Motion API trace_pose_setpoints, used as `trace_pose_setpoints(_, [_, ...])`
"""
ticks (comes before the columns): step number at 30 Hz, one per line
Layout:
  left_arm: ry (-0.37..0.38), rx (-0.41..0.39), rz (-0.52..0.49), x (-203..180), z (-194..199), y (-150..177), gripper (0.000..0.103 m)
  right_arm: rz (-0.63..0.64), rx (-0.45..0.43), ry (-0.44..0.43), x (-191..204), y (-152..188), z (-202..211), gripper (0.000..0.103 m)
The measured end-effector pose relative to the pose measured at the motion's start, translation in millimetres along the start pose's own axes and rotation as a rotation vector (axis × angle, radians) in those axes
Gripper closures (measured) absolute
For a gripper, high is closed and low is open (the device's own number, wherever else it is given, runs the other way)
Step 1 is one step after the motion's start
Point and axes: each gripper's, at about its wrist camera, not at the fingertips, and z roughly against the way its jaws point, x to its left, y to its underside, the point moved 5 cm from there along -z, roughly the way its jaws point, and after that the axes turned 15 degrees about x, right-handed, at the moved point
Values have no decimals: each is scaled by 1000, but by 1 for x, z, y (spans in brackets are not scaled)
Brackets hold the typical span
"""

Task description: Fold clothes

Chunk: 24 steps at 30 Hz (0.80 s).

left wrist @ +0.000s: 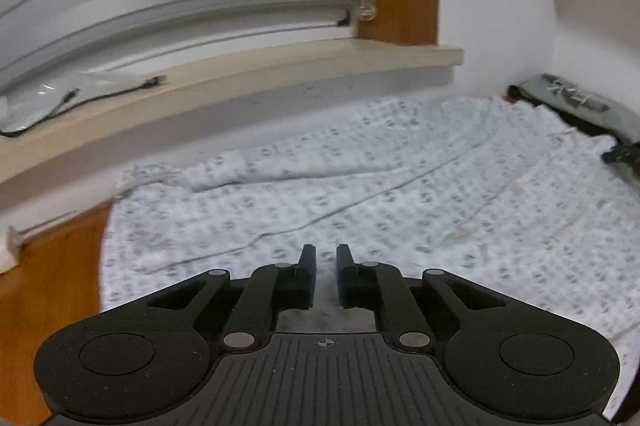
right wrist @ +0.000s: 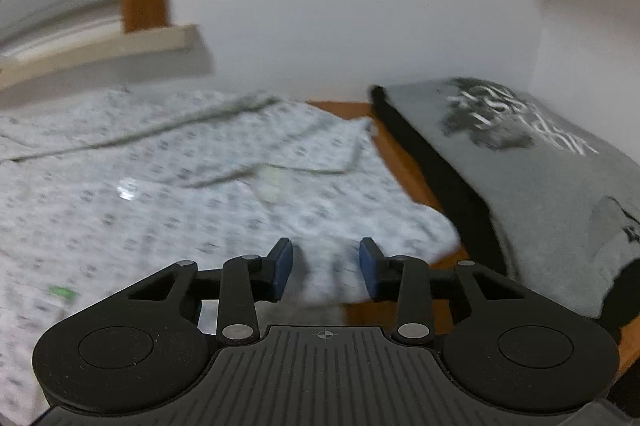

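A white garment with a small grey print (left wrist: pixel 360 193) lies spread flat on a wooden floor, its sleeve folded across near the wall. My left gripper (left wrist: pixel 326 254) hangs low over the garment's near part. Its jaws stand almost together with a narrow gap, and pale cloth shows through that gap; I see no pinch. In the right wrist view the same garment (right wrist: pixel 180 185) fills the left and middle. My right gripper (right wrist: pixel 326 258) sits at the garment's right edge, jaws apart, with a ridge of cloth between the blue pads (right wrist: pixel 283 266), which stand clear of it.
A folded grey T-shirt with a dark print (right wrist: pixel 520 161) lies on the floor right of the garment, close to the right gripper. A window sill (left wrist: pixel 240 81) with a cable runs along the far wall. Bare wooden floor (left wrist: pixel 48 266) shows at the left.
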Motion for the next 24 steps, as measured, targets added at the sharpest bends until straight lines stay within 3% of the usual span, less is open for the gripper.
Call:
trace_pose_setpoints(2, [-14, 12, 6, 7, 0, 8, 64, 52, -20, -22, 21, -3, 10, 61])
trace_pose_setpoints(7, [-24, 21, 53, 31, 2, 32, 43, 263, -45, -201, 115, -7, 37, 62])
trace_pose_setpoints(14, [-29, 22, 94, 52, -1, 42, 41, 609, -32, -508, 277, 11, 73, 63])
trace_pose_setpoints(17, [-30, 15, 97, 56, -5, 43, 40, 734, -19, -605, 328, 25, 95, 63])
trace_pose_setpoints(20, [-19, 12, 105, 59, -7, 43, 38, 838, -9, -676, 364, 37, 112, 63])
trace_pose_setpoints(24, [-7, 21, 117, 65, -10, 42, 33, 935, 5, -706, 388, 53, 130, 63])
